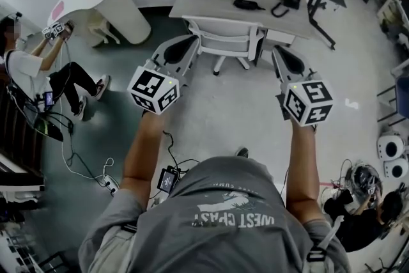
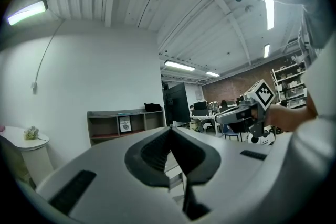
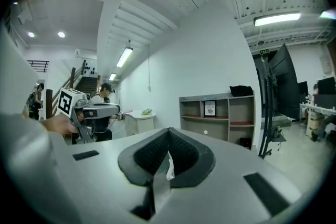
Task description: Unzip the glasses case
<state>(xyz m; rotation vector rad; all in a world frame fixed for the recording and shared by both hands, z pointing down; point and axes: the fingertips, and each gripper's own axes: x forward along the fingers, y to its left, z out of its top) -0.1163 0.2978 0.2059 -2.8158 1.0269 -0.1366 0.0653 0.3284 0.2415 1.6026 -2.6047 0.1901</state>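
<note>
Left tool and right tool are both closed, empty, and held mid-frame above the floor. A dark oblong object, possibly the glasses case, lies on the table at upper centre.
</note>
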